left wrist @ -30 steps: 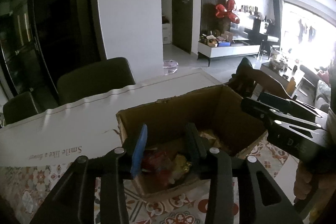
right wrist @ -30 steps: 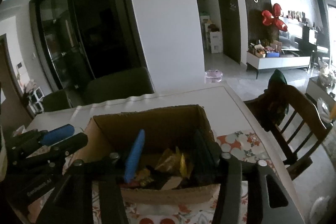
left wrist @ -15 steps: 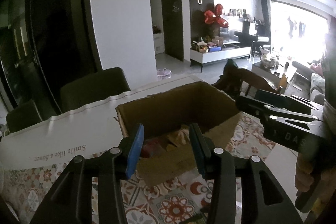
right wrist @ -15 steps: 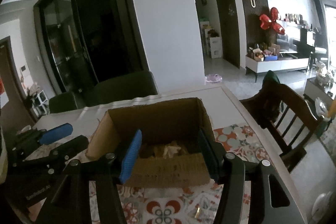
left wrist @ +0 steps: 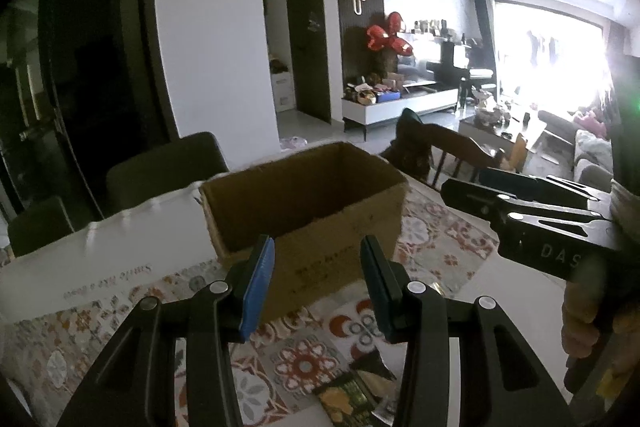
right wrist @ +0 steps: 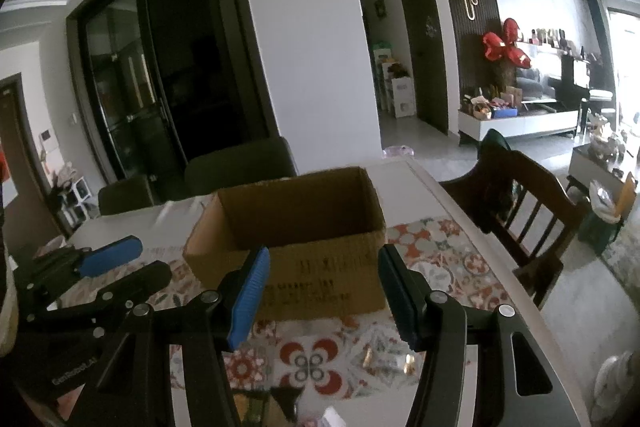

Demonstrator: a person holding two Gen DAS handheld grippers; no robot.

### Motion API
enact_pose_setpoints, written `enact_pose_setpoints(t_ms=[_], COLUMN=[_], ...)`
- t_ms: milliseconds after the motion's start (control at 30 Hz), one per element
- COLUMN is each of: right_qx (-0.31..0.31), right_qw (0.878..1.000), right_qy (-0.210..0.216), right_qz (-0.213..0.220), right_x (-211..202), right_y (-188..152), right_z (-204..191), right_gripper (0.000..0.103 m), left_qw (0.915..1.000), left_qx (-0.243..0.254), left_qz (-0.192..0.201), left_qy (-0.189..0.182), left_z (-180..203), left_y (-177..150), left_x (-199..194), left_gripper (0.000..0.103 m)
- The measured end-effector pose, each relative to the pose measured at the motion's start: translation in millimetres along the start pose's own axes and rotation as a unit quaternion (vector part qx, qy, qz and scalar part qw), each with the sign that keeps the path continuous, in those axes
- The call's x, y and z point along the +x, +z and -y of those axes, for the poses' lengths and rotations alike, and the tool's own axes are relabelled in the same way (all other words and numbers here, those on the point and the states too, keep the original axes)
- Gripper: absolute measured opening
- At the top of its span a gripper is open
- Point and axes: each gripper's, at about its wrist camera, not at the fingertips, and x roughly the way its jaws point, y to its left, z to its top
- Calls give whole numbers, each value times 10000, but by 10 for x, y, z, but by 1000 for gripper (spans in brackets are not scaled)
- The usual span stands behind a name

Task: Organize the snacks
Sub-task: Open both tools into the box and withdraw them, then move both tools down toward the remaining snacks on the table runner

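Both grippers before the snack box.
Left gripper (left wrist: 316, 281) and right gripper (right wrist: 324, 291): fingers released, empty, near cardboard box (right wrist: 316, 255).

Cardboard box (left wrist: 320, 223) ahead; open tablecloth (left wrist: 440, 247) alongside.
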Motion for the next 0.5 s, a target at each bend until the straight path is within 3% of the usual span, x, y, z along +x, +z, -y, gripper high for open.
enact_pose_setpoints(t_ms=[500], right_qx=[133], right_qw=[9981], right_qy=[-178], right_qz=[-576], right_x=[-79], right_y=[-549], right_z=[158], right_gripper=[57], left_qw=[9982], left_qx=[197], left_qz=[-487], left_qy=[-280], left_z=[268], left_y=[-433], left_x=[88], left_gripper=[44])
